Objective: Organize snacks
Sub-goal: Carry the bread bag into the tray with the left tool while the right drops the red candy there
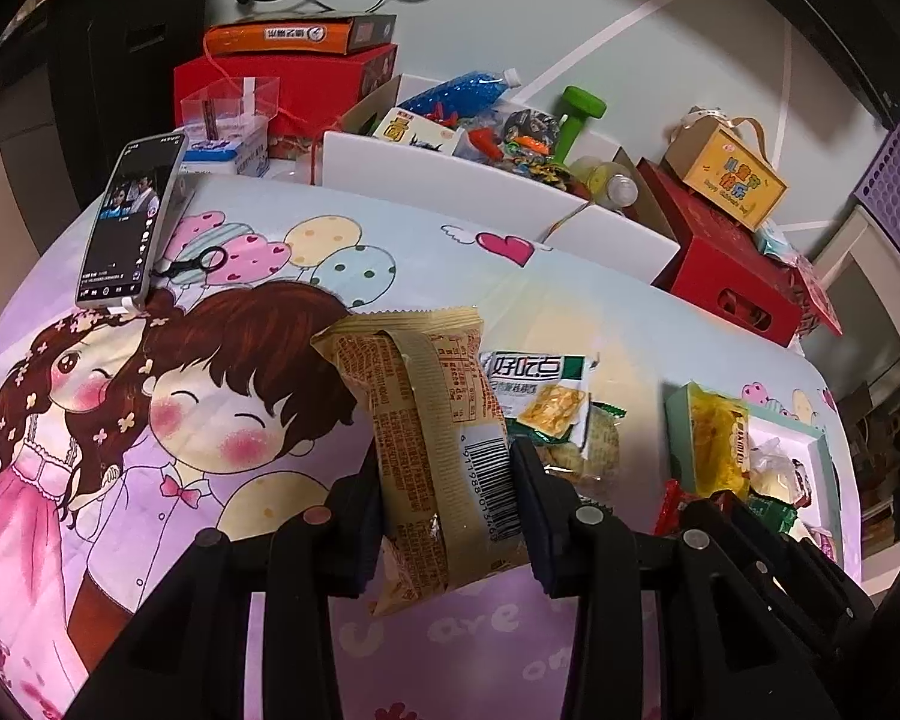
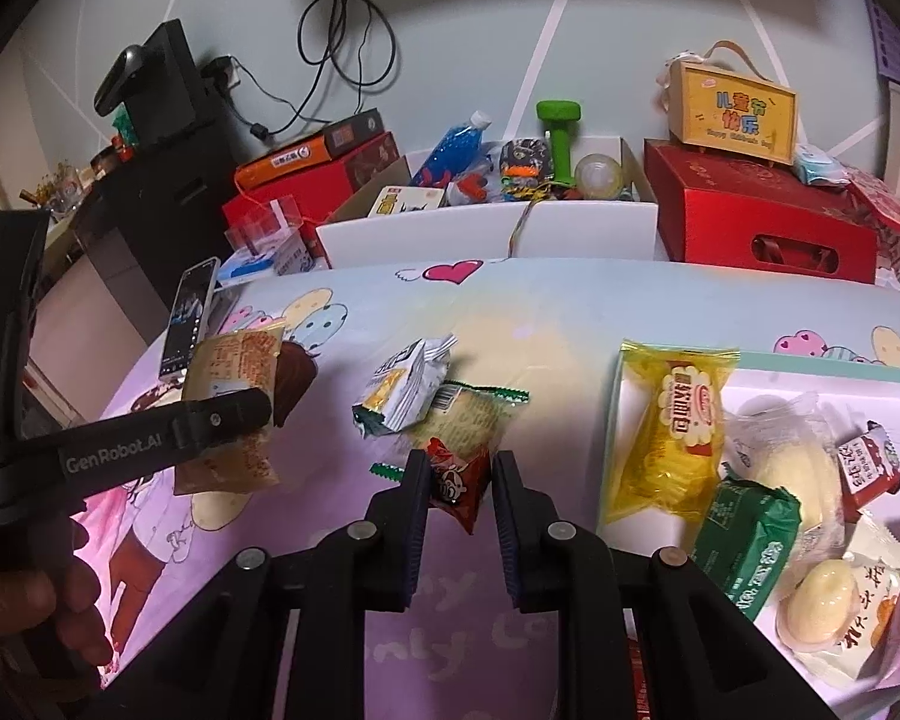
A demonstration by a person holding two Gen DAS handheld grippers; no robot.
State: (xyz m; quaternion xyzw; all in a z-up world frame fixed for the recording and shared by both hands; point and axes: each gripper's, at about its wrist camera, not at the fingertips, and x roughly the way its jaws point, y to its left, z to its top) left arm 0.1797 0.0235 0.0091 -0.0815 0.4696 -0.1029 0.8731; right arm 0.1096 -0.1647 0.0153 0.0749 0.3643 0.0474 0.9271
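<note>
A tan snack packet [image 1: 432, 450] is clamped between the pads of the left hand-held gripper [image 1: 447, 480] and held clear of the cartoon-printed cloth [image 1: 150, 420]. A small red snack packet [image 2: 457, 483] is pinched by the right hand-held gripper [image 2: 459, 480], likewise lifted off the cloth. Just beyond it a white and green packet [image 2: 405, 387] is seen lying on a clear packet with green edges [image 2: 474, 414]. To the right, a tray [image 2: 822, 369] is filled with a yellow packet [image 2: 672, 432], a green packet [image 2: 744, 537] and other snacks. A phone [image 1: 129, 222] is propped at the far left.
</note>
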